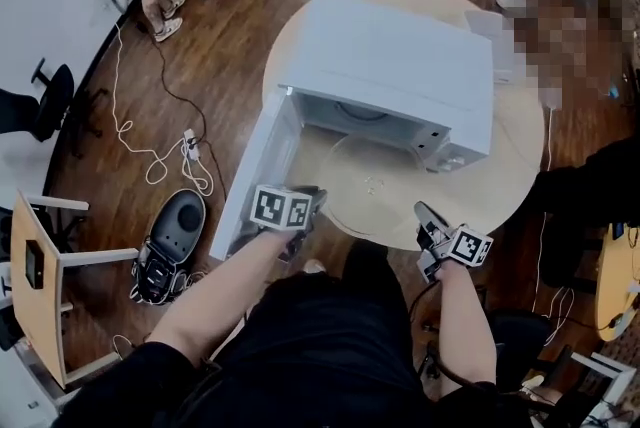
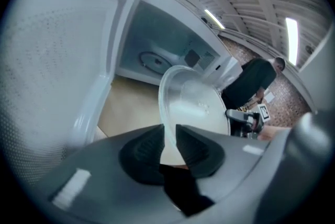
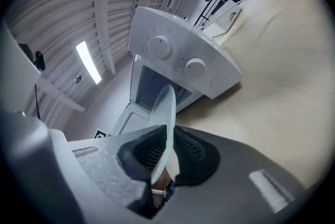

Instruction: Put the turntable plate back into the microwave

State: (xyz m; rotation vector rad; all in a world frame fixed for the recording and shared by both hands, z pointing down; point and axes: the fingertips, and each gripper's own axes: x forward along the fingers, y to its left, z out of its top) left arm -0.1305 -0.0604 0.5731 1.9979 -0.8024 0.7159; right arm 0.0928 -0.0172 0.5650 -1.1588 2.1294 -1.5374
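Observation:
The clear glass turntable plate (image 1: 372,182) hangs over the round wooden table (image 1: 512,178), just in front of the white microwave (image 1: 400,66). Its door (image 1: 262,164) stands swung open to the left and the cavity (image 2: 166,53) is lit. My left gripper (image 1: 306,206) is shut on the plate's left rim, and the pads pinch the glass edge (image 2: 168,131). My right gripper (image 1: 426,216) is shut on the opposite rim (image 3: 167,131). In the right gripper view the plate (image 3: 163,105) shows edge-on, below the control knobs (image 3: 178,55).
A person in black (image 1: 592,188) stands at the table's right side. On the floor to the left lie a dark round appliance (image 1: 176,228) and a white cable with a power strip (image 1: 190,148). A wooden chair (image 1: 40,266) stands at the far left.

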